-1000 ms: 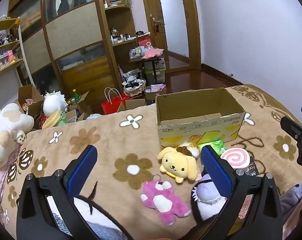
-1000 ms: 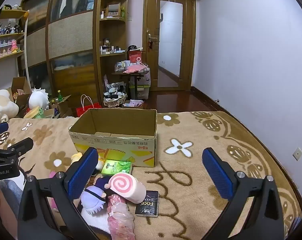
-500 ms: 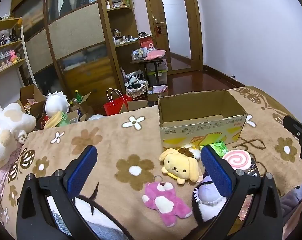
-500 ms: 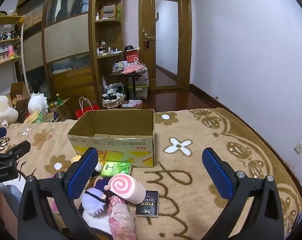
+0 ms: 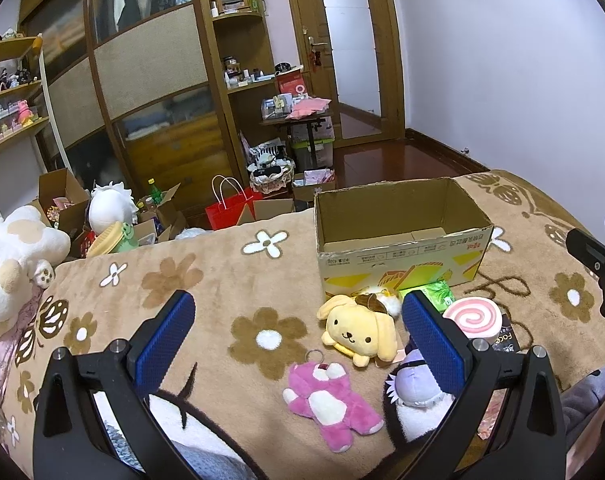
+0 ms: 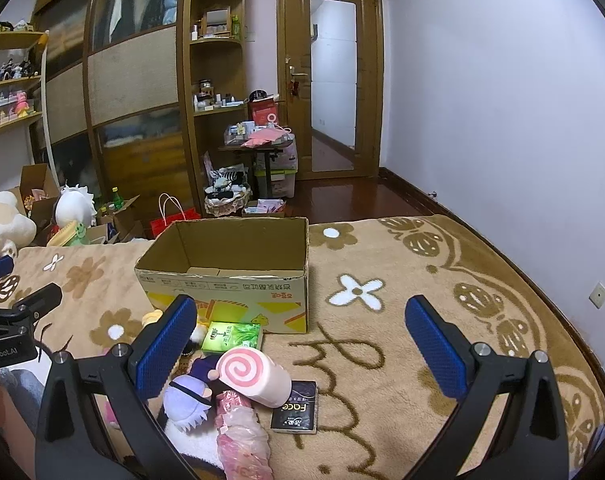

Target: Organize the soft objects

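Note:
An open cardboard box [image 5: 402, 236] stands on the flowered blanket; it also shows in the right wrist view [image 6: 230, 276]. In front of it lie a yellow dog plush [image 5: 360, 328], a pink bear plush [image 5: 330, 400], a purple-haired doll [image 5: 414, 384], a pink swirl roll plush [image 5: 474, 316] [image 6: 250, 376] and a green packet [image 6: 232, 336]. My left gripper [image 5: 298, 336] is open above the blanket, left of the toys. My right gripper [image 6: 302, 344] is open, held above the blanket right of the toys.
A black "Face" pack [image 6: 296, 408] and a pink plastic-wrapped bundle [image 6: 238, 432] lie by the roll. A big white plush [image 5: 10, 256] sits at the blanket's left edge. Boxes, a red bag [image 5: 228, 212] and shelves stand beyond the bed.
Both grippers have risen and tilted slightly, so the box and toys sit a little lower in view. Both jaws stay open; nothing was grasped.

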Demonstrator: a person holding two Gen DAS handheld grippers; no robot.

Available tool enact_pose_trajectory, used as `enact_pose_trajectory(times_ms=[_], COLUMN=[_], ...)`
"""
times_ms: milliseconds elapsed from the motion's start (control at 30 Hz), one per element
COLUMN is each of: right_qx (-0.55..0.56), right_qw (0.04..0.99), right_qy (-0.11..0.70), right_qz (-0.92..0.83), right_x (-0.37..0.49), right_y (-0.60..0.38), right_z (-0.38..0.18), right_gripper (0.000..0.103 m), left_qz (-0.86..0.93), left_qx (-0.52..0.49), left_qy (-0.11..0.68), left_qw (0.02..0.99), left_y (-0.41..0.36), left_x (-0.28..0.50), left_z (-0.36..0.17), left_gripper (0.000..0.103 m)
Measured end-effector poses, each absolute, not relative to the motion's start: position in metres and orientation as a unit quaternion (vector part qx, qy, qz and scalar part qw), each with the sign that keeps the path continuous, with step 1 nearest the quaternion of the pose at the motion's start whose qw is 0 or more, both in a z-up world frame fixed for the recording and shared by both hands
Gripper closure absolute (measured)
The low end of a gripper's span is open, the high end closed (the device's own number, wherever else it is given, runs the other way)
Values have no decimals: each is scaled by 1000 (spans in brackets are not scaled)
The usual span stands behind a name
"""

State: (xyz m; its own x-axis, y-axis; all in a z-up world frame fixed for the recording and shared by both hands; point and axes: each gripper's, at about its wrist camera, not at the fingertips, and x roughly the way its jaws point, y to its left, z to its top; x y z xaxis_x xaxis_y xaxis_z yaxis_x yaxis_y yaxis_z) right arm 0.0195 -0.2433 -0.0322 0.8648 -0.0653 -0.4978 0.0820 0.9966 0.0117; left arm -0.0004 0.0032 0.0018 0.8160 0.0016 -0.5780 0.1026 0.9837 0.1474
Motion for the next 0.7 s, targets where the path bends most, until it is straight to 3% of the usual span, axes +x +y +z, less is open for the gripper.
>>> enact_pose_trajectory(times_ms=[700], right_qx=[17], right_qw=[965], right_qy=[259], right_qz=[-36], right_x=[19], right_y=[-243], right_z=[-36], right_gripper=[0], left_qz=[-26], left_qx=[86], left_qy=[303], left_qw=[949], left_y=[1], left_x=[-1], left_z=[-1], left_gripper=[1])
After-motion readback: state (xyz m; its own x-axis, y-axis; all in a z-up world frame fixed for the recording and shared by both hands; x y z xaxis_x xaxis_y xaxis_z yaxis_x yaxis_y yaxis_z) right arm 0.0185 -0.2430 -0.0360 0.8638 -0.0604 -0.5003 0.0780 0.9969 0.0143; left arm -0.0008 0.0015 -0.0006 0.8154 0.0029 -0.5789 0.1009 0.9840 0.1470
